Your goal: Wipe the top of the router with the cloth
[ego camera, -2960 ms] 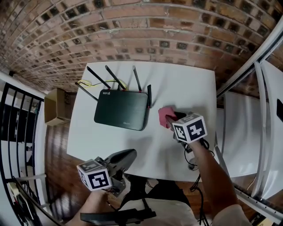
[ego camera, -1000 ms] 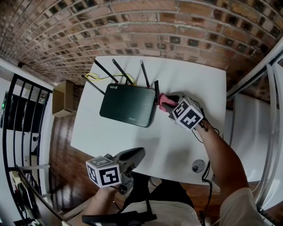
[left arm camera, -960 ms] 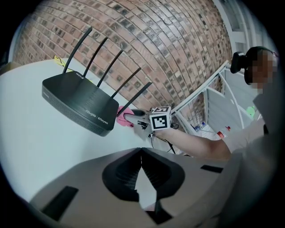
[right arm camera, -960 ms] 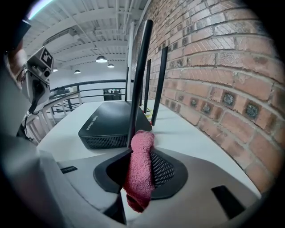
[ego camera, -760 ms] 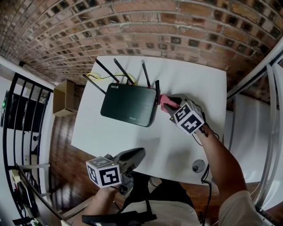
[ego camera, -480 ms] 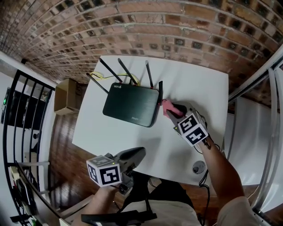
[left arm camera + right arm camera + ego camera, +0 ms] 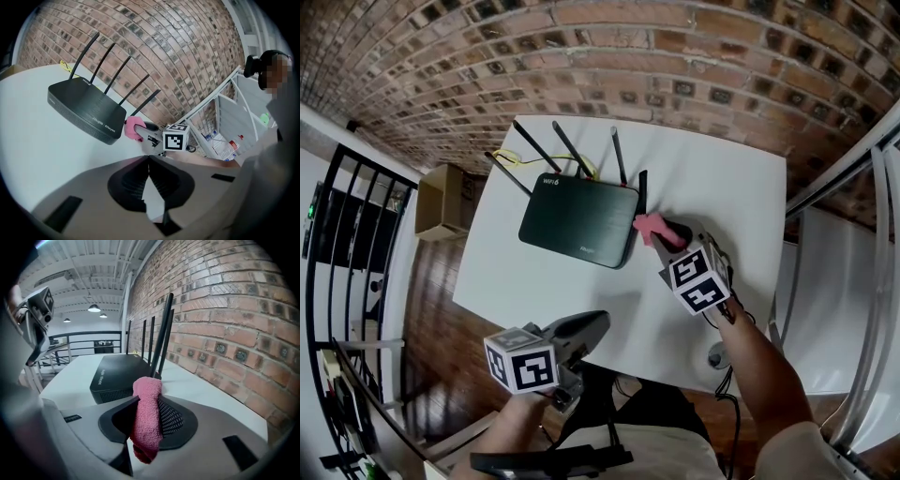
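A black router [image 7: 578, 225] with four raised antennas lies flat on the white table [image 7: 712, 169]. My right gripper [image 7: 656, 231] is shut on a pink cloth [image 7: 648, 226] and holds it just off the router's right edge, beside the nearest antenna. In the right gripper view the cloth [image 7: 147, 418] hangs folded between the jaws, with the router [image 7: 119, 373] right ahead. My left gripper [image 7: 592, 325] hovers at the table's near edge, its jaw tips together and nothing held. The left gripper view shows the router [image 7: 86, 110], the cloth [image 7: 134, 128] and the right gripper [image 7: 143, 133] beyond.
A brick wall [image 7: 609, 56] runs behind the table. A yellow cable [image 7: 508, 157] lies behind the router. A cardboard box [image 7: 441, 200] sits on the floor at the left, next to a black railing [image 7: 337, 244]. White metal framing [image 7: 844, 234] stands at the right. A small round object [image 7: 719, 356] lies near the front edge.
The right gripper brought the pink cloth from the table's right part up to the router's right edge, then turned and rose slightly. The left gripper stayed where it was.
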A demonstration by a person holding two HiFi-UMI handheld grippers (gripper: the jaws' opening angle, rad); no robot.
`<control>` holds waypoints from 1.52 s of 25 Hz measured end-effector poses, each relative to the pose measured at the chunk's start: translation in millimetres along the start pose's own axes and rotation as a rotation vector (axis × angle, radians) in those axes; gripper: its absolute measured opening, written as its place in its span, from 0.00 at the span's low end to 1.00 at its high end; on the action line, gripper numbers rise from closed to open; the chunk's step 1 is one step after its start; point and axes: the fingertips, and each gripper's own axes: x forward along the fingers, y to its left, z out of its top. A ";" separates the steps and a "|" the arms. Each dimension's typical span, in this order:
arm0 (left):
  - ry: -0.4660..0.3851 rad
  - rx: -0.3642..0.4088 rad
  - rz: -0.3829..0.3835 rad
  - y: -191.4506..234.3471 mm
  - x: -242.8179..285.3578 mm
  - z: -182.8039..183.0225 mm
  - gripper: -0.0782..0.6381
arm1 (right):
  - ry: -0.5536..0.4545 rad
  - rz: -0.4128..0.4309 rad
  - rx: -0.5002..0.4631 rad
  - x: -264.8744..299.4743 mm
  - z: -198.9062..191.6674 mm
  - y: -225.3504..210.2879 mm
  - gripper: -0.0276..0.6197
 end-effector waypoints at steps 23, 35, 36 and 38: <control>-0.036 -0.059 0.043 24.2 -6.2 1.3 0.11 | -0.014 0.107 0.054 4.0 -6.0 51.3 0.24; -0.051 -0.077 0.061 36.2 -6.6 3.8 0.11 | -0.038 0.133 0.141 -10.7 -6.3 81.0 0.24; -0.053 -0.076 0.065 37.8 -7.5 3.9 0.11 | -0.041 0.135 0.150 -12.5 -5.9 83.6 0.24; -0.055 -0.068 0.073 39.0 -9.2 5.9 0.11 | -0.049 0.142 0.165 -17.3 -3.5 88.7 0.24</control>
